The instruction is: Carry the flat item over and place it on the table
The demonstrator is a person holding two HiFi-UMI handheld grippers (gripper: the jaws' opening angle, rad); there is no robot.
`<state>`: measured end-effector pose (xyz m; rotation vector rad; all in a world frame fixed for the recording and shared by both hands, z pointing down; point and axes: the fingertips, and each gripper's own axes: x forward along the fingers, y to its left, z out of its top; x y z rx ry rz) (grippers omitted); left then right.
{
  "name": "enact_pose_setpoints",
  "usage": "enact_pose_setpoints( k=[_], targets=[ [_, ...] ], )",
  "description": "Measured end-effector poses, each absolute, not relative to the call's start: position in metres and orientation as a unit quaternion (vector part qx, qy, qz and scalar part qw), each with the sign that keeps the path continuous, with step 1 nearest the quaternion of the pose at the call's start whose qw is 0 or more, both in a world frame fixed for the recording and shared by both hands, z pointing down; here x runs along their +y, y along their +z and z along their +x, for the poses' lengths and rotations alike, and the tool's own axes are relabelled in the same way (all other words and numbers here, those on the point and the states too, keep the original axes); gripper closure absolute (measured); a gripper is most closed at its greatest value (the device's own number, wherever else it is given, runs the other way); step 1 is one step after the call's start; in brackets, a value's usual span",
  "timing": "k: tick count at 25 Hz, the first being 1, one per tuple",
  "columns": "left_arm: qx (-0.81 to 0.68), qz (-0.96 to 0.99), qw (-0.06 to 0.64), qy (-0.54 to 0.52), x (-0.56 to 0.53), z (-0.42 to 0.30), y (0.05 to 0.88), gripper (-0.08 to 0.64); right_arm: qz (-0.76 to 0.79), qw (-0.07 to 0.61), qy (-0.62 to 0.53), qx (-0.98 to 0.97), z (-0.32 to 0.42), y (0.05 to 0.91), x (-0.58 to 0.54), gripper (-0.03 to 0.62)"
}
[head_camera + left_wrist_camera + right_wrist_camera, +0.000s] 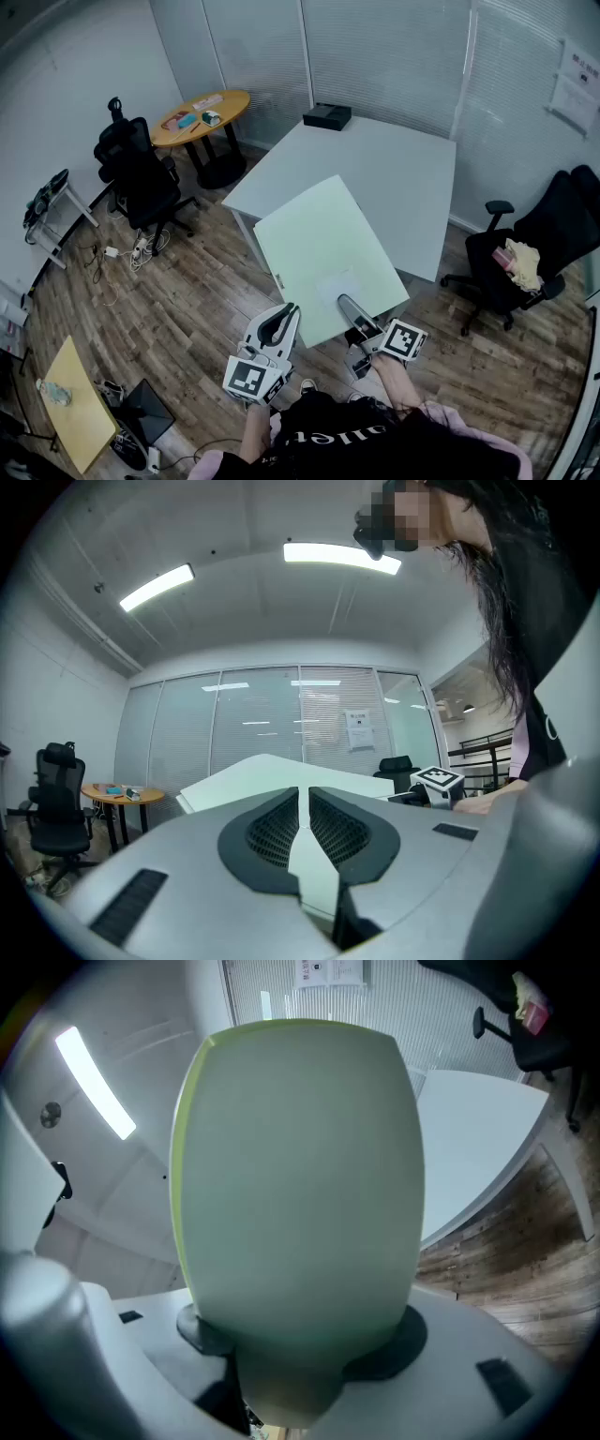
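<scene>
Left gripper (pixel 284 317) and right gripper (pixel 345 303) clamp green board (pixel 326 248).

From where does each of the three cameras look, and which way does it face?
Head view: on the person's head, facing steeply down at board, table, floor; arms, chest, left gripper, right gripper show.
Left gripper view: on that gripper, facing level along jaws shut on the board's edge; hair shows.
Right gripper view: on that gripper, facing the board's broad side; no body shows.
All three share the board.
</scene>
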<state>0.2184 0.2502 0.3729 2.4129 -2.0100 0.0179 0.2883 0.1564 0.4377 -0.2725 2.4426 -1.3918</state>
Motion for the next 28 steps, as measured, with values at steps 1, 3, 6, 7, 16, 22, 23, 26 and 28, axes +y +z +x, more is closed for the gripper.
enact_pose_setpoints(
  k=[1, 3, 6, 7, 16, 22, 23, 26, 28],
  targets=[
    [-0.638, 0.77, -0.005, 0.004, 0.246, 0.214, 0.371, 0.508, -0.096, 0.159, -0.482, 0.856, 0.283, 0.438, 0.152, 0.313],
    [-0.634, 0.773, -0.014, 0.001, 0.237, 0.204, 0.369, 0.508, -0.097, 0.161, -0.475, 0.86, 0.272, 0.438, 0.143, 0.313],
    [-0.629, 0.777, -0.021, 0.0, 0.231, 0.191, 0.368, 0.508, -0.109, 0.157, -0.489, 0.851, 0.26, 0.445, 0.137, 0.313],
    [-0.628, 0.778, -0.02, 0.001, 0.23, 0.188, 0.369, 0.508, -0.113, 0.156, -0.495, 0.848, 0.257, 0.448, 0.137, 0.313],
    [-0.616, 0.788, -0.008, 0.002, 0.229, 0.148, 0.376, 0.508, -0.134, 0.148, -0.512, 0.836, 0.222, 0.463, 0.134, 0.311],
    [-0.609, 0.793, -0.004, 0.0, 0.23, 0.114, 0.378, 0.508, -0.14, 0.152, -0.52, 0.829, 0.193, 0.469, 0.135, 0.311],
    [-0.607, 0.794, -0.004, 0.0, 0.231, 0.109, 0.379, 0.508, -0.143, 0.153, -0.523, 0.826, 0.189, 0.471, 0.135, 0.311],
    [-0.603, 0.798, 0.0, -0.002, 0.233, 0.093, 0.383, 0.508, -0.158, 0.156, -0.54, 0.812, 0.181, 0.478, 0.136, 0.311],
    [-0.603, 0.798, 0.004, -0.005, 0.233, 0.085, 0.385, 0.508, -0.168, 0.155, -0.55, 0.803, 0.178, 0.483, 0.136, 0.311]
  ],
)
